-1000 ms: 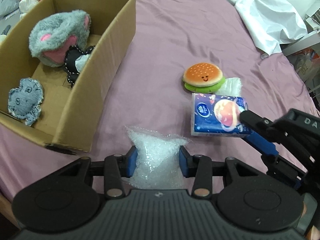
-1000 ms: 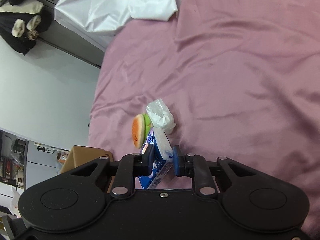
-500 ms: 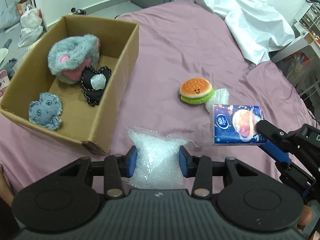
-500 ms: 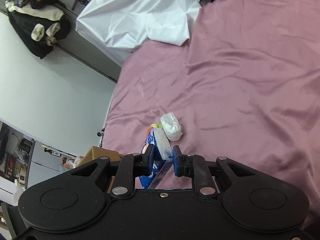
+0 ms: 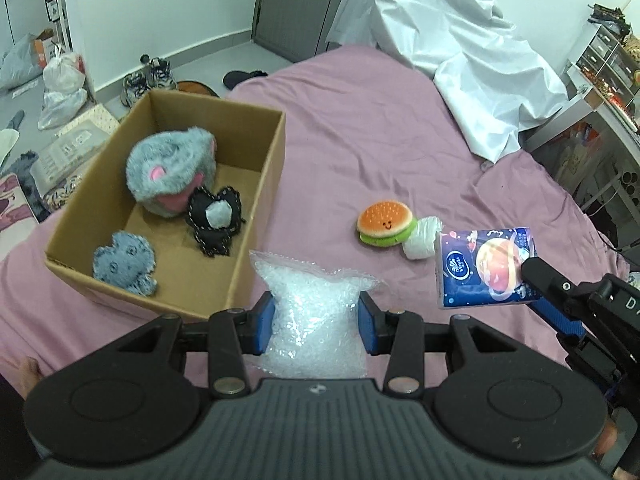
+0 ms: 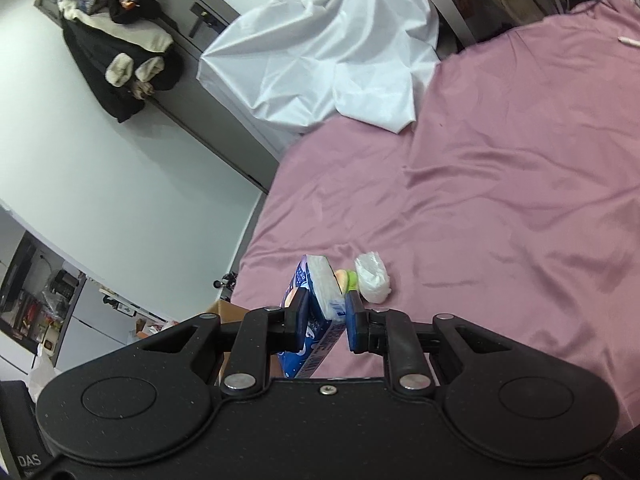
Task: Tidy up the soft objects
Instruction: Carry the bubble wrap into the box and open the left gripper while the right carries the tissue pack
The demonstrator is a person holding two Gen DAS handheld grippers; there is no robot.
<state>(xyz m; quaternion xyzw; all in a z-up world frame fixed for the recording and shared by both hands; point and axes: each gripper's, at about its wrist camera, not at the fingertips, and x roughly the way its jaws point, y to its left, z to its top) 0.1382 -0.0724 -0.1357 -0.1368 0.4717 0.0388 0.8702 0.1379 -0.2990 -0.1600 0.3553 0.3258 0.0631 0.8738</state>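
Both grippers grip loads: left gripper (image 5: 316, 322) bubble wrap (image 5: 316, 320), right gripper (image 6: 327, 322) tissue pack (image 6: 316, 312)

A bed (image 5: 360, 152) covered in a mauve sheet is filling the middle of the frame. A cardboard box (image 5: 256, 224) is sitting at centre left, a burger plush (image 5: 385, 222) and a white wad (image 5: 420, 237) are touching right of centre, and a white cloth (image 5: 460, 60) is spilling over the upper right.
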